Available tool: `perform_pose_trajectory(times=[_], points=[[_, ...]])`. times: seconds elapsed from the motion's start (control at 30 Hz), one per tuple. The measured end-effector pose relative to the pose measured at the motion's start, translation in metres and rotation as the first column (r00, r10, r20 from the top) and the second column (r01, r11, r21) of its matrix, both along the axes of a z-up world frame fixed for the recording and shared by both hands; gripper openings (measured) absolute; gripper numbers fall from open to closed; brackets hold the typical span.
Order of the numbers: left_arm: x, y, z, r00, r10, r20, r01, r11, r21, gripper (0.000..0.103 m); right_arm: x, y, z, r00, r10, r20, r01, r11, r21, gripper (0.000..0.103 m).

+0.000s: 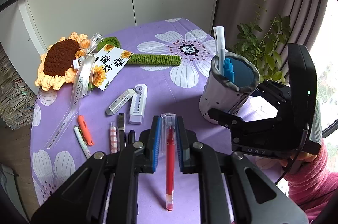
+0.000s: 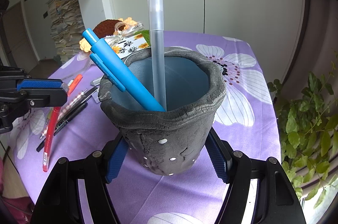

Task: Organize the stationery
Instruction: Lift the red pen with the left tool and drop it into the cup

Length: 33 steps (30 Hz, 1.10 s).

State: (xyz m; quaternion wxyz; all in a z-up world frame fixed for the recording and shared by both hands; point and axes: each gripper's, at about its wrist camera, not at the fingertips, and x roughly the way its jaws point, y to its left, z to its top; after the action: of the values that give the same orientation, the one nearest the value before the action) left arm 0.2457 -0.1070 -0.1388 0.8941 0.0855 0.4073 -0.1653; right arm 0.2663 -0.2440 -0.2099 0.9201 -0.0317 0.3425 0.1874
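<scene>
A red pen with a clear cap (image 1: pixel 170 162) lies on the purple flowered cloth between the blue pads of my left gripper (image 1: pixel 167 135), which straddles it, jaws open with a gap each side. It also shows in the right wrist view (image 2: pixel 50 135). A grey pen holder (image 1: pixel 229 88) stands to the right, holding a blue pen (image 2: pixel 118 69) and a frosted pen (image 2: pixel 157 50). My right gripper (image 2: pixel 166 157) is shut on the pen holder (image 2: pixel 169 133) low at its base.
Left of the red pen lie erasers (image 1: pixel 121 101), a correction tape (image 1: pixel 138 104), an orange marker (image 1: pixel 85 126) and several pens (image 1: pixel 115 139). A crochet sunflower (image 1: pixel 61 60) with card lies at the back left. A plant (image 1: pixel 262 50) stands beyond the table's right edge.
</scene>
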Motion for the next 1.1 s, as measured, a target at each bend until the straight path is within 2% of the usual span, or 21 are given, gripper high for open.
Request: perform_pose_trajectory(times=[0.23,0.5,0.7,0.9,1.1], points=[[-0.009,0.0,0.016,0.999,-0.005,0.049,0.005,1.0,-0.01,0.012,0.0,0.0,0.0,1.0,0.0,0.0,0.0,1.0,0.0,0.071],[-0.016,-0.008,0.044,0.989,-0.035,0.141,0.037,0.999,-0.015,0.012,0.0,0.0,0.0,1.0,0.0,0.0,0.0,1.0,0.0,0.071],[-0.018,-0.014,0.081,0.968,-0.049,0.248,0.054,0.998,-0.016,0.012,0.0,0.0,0.0,1.0,0.0,0.0,0.0,1.0,0.001,0.071],[-0.02,-0.029,0.128,0.931,-0.083,0.356,0.113,0.991,-0.065,0.012,0.0,-0.001,0.0,1.0,0.0,0.0,0.0,1.0,0.0,0.071],[-0.021,-0.045,0.141,0.925,-0.13,0.358,0.178,0.978,-0.106,0.012,0.0,-0.001,0.0,1.0,0.0,0.0,0.0,1.0,0.001,0.071]])
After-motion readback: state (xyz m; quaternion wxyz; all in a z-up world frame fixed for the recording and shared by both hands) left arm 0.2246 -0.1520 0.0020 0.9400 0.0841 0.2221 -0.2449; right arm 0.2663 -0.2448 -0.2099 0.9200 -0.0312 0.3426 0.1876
